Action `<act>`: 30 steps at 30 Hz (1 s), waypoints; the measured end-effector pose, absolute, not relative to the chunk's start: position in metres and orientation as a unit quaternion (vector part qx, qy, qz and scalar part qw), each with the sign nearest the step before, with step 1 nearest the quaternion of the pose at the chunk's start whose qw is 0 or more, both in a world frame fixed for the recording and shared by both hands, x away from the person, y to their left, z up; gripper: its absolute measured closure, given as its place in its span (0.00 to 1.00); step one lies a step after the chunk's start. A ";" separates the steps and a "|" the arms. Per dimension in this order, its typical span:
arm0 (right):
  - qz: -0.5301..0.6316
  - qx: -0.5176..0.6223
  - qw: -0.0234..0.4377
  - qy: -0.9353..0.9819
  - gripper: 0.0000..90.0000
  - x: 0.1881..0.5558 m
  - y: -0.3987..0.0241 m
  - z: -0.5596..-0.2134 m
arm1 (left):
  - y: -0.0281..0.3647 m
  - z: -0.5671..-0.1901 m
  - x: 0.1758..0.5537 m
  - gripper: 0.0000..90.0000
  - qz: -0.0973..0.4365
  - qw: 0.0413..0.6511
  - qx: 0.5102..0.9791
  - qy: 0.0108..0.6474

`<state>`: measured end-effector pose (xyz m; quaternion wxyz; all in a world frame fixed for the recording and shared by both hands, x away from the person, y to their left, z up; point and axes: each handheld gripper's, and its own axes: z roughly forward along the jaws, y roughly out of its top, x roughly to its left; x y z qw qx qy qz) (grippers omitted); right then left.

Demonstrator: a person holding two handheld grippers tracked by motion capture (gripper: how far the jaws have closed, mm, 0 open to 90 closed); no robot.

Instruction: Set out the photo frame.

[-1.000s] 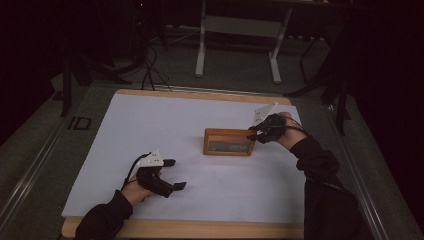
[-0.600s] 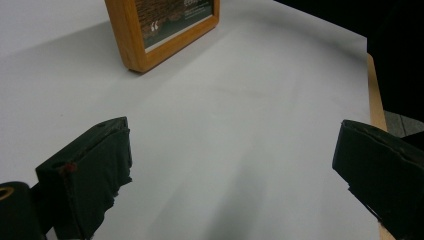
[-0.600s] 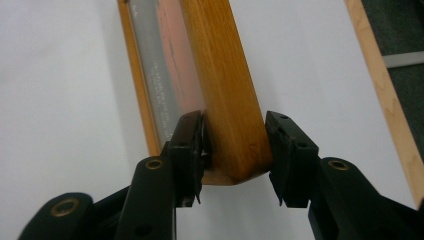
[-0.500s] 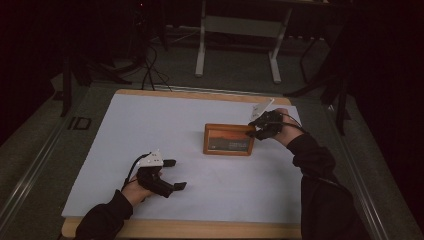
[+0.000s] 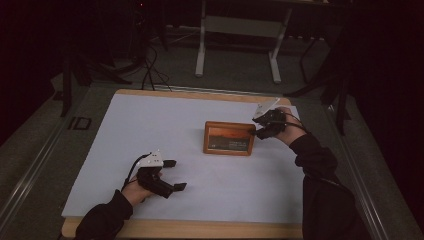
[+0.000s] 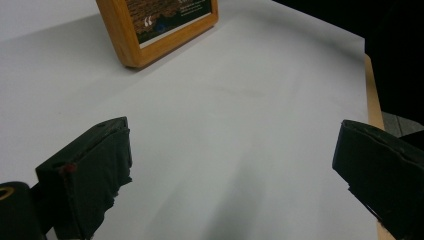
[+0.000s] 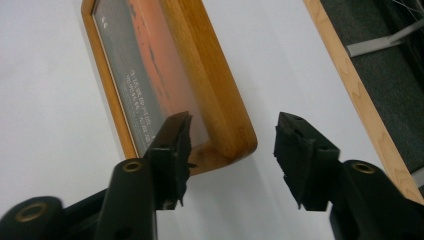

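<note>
- The right gripper [image 7: 232, 145] has just been opening its jaws, straddling the picture frame's [image 5: 229, 138] corner without pressing, seemingly letting go.
- The left gripper [image 5: 172, 175] is idling wide open on the tabletop [image 5: 150, 120], the frame well ahead of its jaws.

A dim lab or recording room, not a home. The desk [image 5: 190, 200] has a wooden edge and a plain white sheet [image 5: 165, 130] over its top. Behind it stand a metal frame [image 5: 237, 45] and loose cables [image 5: 150, 70] on grey carpet [image 5: 40, 150]. A metal rail [image 5: 35, 165] runs alongside.
</note>
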<state>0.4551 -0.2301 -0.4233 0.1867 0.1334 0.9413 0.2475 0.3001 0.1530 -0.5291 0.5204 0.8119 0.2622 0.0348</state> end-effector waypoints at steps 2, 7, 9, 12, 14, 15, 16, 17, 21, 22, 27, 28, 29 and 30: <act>0.249 0.136 0.192 0.940 0.52 0.454 -0.232 -0.422 | 0.153 -0.529 0.300 0.03 0.034 0.520 0.812 0.262; 0.243 0.139 0.195 0.940 0.50 0.451 -0.236 -0.424 | 0.152 -0.529 0.300 0.03 0.033 0.519 0.813 0.261; 0.241 0.144 0.198 0.939 0.50 0.452 -0.238 -0.426 | 0.152 -0.529 0.300 0.03 0.033 0.520 0.813 0.260; 0.246 0.150 0.197 0.937 0.49 0.454 -0.239 -0.428 | 0.152 -0.529 0.300 0.03 0.032 0.520 0.812 0.261; 0.245 0.151 0.199 0.937 0.49 0.455 -0.239 -0.428 | 0.152 -0.529 0.300 0.03 0.031 0.520 0.813 0.261; 0.244 0.152 0.201 0.936 0.49 0.455 -0.239 -0.428 | 0.152 -0.530 0.300 0.03 0.031 0.520 0.813 0.261; 0.244 0.152 0.201 0.936 0.48 0.456 -0.239 -0.428 | 0.152 -0.530 0.300 0.03 0.031 0.520 0.813 0.260; 0.244 0.152 0.204 0.936 0.49 0.456 -0.239 -0.428 | 0.152 -0.530 0.300 0.03 0.031 0.521 0.812 0.260; 0.248 0.156 0.202 0.934 0.49 0.456 -0.240 -0.429 | 0.153 -0.529 0.299 0.03 0.030 0.521 0.813 0.260; 0.257 0.159 0.196 0.933 0.48 0.455 -0.240 -0.429 | 0.153 -0.529 0.299 0.03 0.030 0.521 0.813 0.261; 0.277 0.178 0.192 0.925 0.43 0.446 -0.241 -0.429 | 0.153 -0.529 0.299 0.03 0.032 0.521 0.813 0.260; 0.279 0.183 0.190 0.923 0.42 0.445 -0.241 -0.429 | 0.153 -0.529 0.299 0.03 0.031 0.521 0.813 0.259; 0.286 0.190 0.183 0.921 0.41 0.443 -0.241 -0.429 | 0.152 -0.529 0.299 0.03 0.031 0.521 0.813 0.259; 0.295 0.200 0.177 0.917 0.39 0.441 -0.242 -0.429 | 0.152 -0.529 0.299 0.03 0.031 0.521 0.813 0.258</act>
